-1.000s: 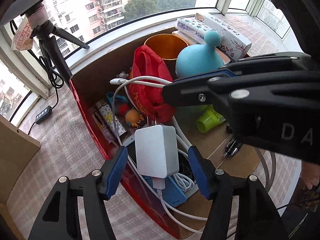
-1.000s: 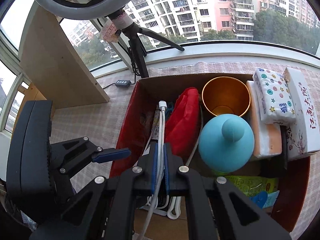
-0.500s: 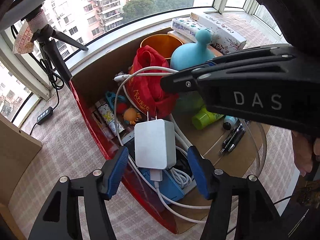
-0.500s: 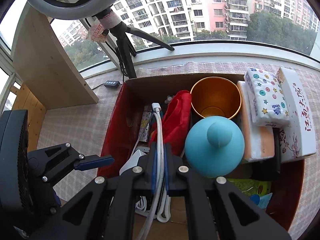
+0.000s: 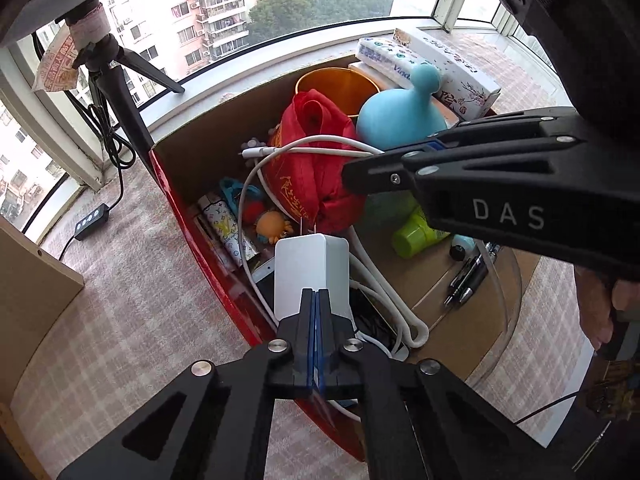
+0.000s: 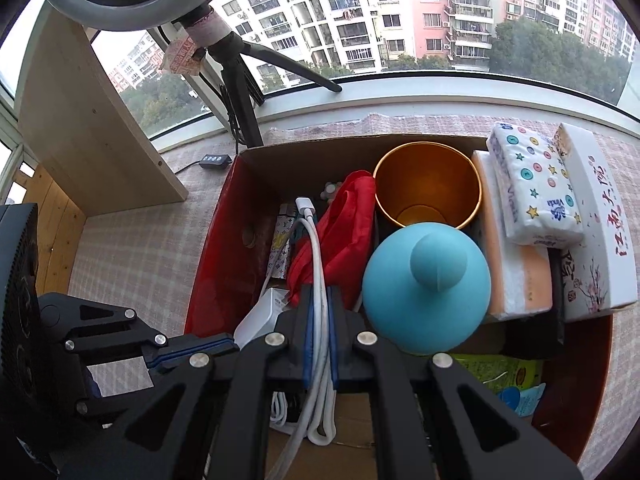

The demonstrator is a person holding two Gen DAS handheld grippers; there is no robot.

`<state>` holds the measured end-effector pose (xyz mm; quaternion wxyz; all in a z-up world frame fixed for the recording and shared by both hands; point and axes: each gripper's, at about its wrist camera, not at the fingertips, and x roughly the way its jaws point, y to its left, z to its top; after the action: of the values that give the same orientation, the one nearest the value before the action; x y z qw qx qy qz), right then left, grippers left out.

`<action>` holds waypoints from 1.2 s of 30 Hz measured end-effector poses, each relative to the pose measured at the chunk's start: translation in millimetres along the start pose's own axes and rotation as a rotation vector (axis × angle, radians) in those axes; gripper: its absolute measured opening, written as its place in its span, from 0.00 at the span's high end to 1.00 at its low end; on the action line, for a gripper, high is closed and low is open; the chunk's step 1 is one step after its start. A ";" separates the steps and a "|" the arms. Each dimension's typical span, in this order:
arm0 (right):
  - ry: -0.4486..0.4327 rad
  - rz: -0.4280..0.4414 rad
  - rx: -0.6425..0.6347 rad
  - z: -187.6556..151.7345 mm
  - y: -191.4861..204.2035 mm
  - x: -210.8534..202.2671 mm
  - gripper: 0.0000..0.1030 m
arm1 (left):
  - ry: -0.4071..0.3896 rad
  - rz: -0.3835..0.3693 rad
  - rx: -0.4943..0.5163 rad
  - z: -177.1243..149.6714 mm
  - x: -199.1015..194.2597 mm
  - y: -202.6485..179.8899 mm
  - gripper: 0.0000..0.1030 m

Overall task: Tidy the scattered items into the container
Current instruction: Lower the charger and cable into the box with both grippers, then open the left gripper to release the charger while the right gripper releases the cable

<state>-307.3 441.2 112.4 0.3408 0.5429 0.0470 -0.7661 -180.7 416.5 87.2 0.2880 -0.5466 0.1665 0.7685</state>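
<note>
Nearest in the left wrist view, the left gripper [image 5: 316,332] is seen with its blue-padded fingers [image 5: 310,340] brought flat together with nothing between them, having just been closing; they are held above the near end of the white charger block [image 5: 310,272], which lies free inside the container. In the right wrist view, the right gripper [image 6: 319,332] is seen clamped on a bundle of white cable [image 6: 318,280], the strands being pinched between the two blue pads and hung in loops below them, while the plug end [image 6: 305,204] is raised beyond the fingertips. The same cable is seen in the left view arching from the right gripper's tip over the red cloth bag [image 5: 316,168]. The container, a cardboard box with red outer walls [image 6: 224,264], is set on a checked pink cloth covering the table [image 5: 120,280]. Within it, past the charger, a small orange toy [image 5: 272,224], a patterned packet [image 5: 228,224], a green tube [image 5: 416,234] and some pens [image 5: 466,284] are found on the floor of the box. Further in, a blue bulb-shaped object [image 6: 428,288] is stood beside the red bag, with an orange cup [image 6: 428,184] behind it. Tissue packs [image 6: 532,188] are stacked along the right side. Beyond the box, a tripod [image 6: 240,92] is stood by the window.
</note>
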 end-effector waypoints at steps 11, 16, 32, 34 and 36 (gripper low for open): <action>0.006 0.006 0.006 -0.1 -1.3 1.6 0.94 | -0.012 0.007 0.008 8.0 10.7 -19.0 0.44; 0.007 0.059 0.048 -2.4 -10.6 1.1 0.94 | 0.021 0.043 0.025 8.5 26.6 -15.1 0.62; 0.000 0.062 0.048 -2.1 -9.5 0.7 0.94 | -0.043 0.012 0.019 -0.8 6.5 -0.2 0.77; -0.001 0.060 0.048 -2.0 -9.5 0.8 0.94 | -0.041 0.019 0.020 -2.4 1.5 0.5 0.77; -0.002 0.055 0.047 -1.6 -9.3 1.1 0.94 | -0.035 0.027 0.022 -3.3 -1.6 0.2 0.77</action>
<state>-311.5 448.5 108.0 0.3489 0.5512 0.0136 -0.7578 -178.0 414.0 87.6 0.2866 -0.5276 0.1774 0.7798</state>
